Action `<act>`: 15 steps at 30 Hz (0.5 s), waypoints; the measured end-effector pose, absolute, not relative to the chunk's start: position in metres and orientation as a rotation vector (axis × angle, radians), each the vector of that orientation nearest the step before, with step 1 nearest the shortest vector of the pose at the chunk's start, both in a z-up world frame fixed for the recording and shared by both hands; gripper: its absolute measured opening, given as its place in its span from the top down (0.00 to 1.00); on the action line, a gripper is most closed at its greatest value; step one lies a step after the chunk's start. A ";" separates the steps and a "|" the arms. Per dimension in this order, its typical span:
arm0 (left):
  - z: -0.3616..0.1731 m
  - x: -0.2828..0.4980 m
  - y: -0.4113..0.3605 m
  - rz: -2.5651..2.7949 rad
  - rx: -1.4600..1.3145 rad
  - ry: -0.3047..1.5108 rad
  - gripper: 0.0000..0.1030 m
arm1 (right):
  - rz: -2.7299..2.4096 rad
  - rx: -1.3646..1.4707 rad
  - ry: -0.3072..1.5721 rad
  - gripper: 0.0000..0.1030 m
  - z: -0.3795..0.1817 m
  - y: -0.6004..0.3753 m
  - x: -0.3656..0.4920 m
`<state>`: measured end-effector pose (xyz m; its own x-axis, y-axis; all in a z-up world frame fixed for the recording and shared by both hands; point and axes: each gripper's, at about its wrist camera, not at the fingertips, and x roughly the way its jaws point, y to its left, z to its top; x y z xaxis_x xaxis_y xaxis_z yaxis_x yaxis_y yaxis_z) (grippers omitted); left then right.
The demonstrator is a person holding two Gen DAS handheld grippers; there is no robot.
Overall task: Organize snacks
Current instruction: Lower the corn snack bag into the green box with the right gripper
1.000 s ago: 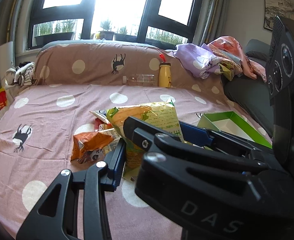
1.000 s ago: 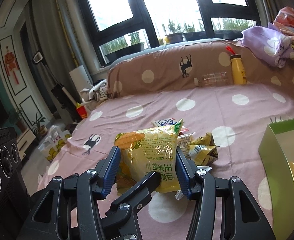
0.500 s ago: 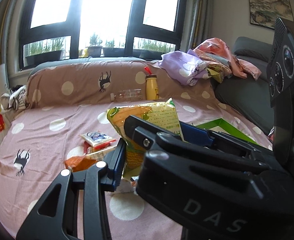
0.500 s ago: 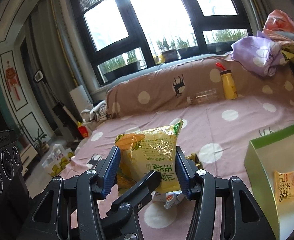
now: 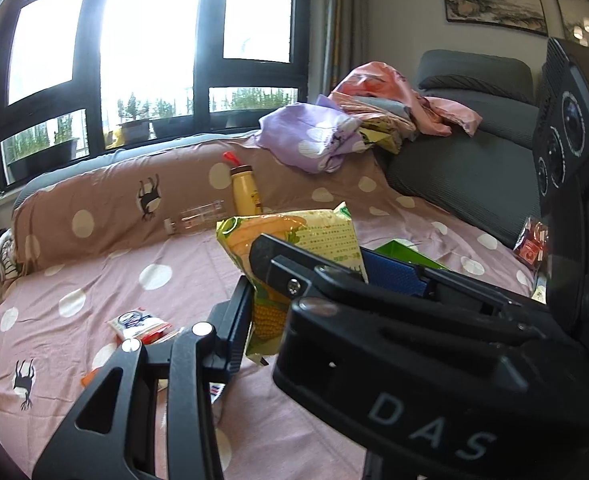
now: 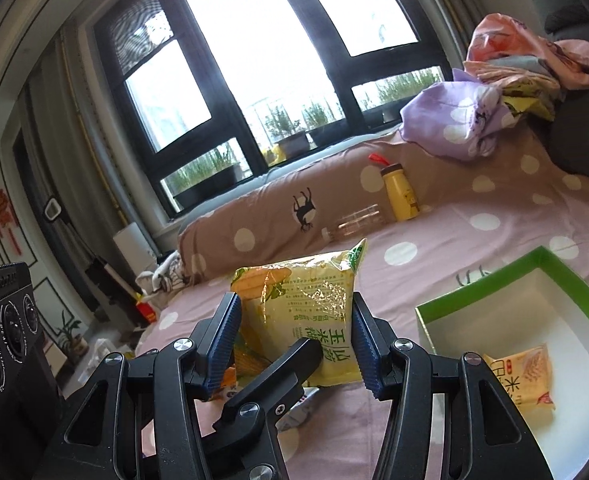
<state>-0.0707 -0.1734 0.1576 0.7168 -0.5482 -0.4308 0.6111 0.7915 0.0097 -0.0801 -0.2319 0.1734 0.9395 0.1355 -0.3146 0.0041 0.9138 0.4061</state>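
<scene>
A yellow-green corn snack bag [image 6: 302, 316] hangs in the air above the pink dotted bed. My right gripper [image 6: 294, 340] and my left gripper [image 5: 294, 292] are both shut on it, the left one crossing in front of the right. The bag also shows in the left wrist view [image 5: 294, 248]. A green box with a white inside [image 6: 506, 284] lies to the right on the bed and holds one orange snack packet [image 6: 522, 376]. More snack packets [image 5: 138, 320] lie loose on the bed below left.
A yellow bottle [image 6: 400, 192] and a clear bottle [image 6: 354, 222] lie against the brown dotted bolster [image 6: 254, 216] at the back. Crumpled clothes [image 6: 466, 120] pile on the grey sofa [image 5: 474, 160] at right. A red packet [image 5: 530, 244] lies at the far right.
Both grippers have lifted the corn snack bag off the pile and carried it right, towards the green box. The box now shows larger in the right wrist view.
</scene>
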 end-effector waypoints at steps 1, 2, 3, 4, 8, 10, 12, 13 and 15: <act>0.157 -0.070 -0.179 -0.655 0.158 0.429 0.66 | 0.060 0.424 0.344 0.46 0.173 -0.237 -0.082; 0.157 -0.070 -0.184 -0.666 0.159 0.434 0.66 | 0.050 0.433 0.343 0.46 0.172 -0.243 -0.083; 0.156 -0.069 -0.190 -0.677 0.162 0.441 0.66 | 0.039 0.444 0.344 0.46 0.172 -0.249 -0.083; 0.156 -0.069 -0.193 -0.684 0.165 0.444 0.66 | 0.028 0.455 0.347 0.46 0.171 -0.254 -0.084; 0.154 -0.068 -0.215 -0.727 0.186 0.450 0.66 | -0.015 0.484 0.349 0.46 0.167 -0.275 -0.088; 0.152 -0.068 -0.225 -0.754 0.199 0.461 0.66 | -0.040 0.491 0.351 0.46 0.165 -0.284 -0.091; 0.150 -0.066 -0.234 -0.772 0.209 0.477 0.66 | -0.061 0.506 0.358 0.46 0.162 -0.293 -0.092; 0.149 -0.066 -0.239 -0.781 0.213 0.484 0.65 | -0.070 0.517 0.361 0.46 0.160 -0.298 -0.093; 0.147 -0.065 -0.247 -0.794 0.218 0.498 0.65 | -0.088 0.535 0.368 0.46 0.157 -0.306 -0.095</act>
<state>-0.0646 -0.2473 0.1475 0.5934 -0.6269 -0.5048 0.7275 0.6861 0.0030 -0.0950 -0.3062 0.1572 0.9308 0.0133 -0.3654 0.1769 0.8582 0.4818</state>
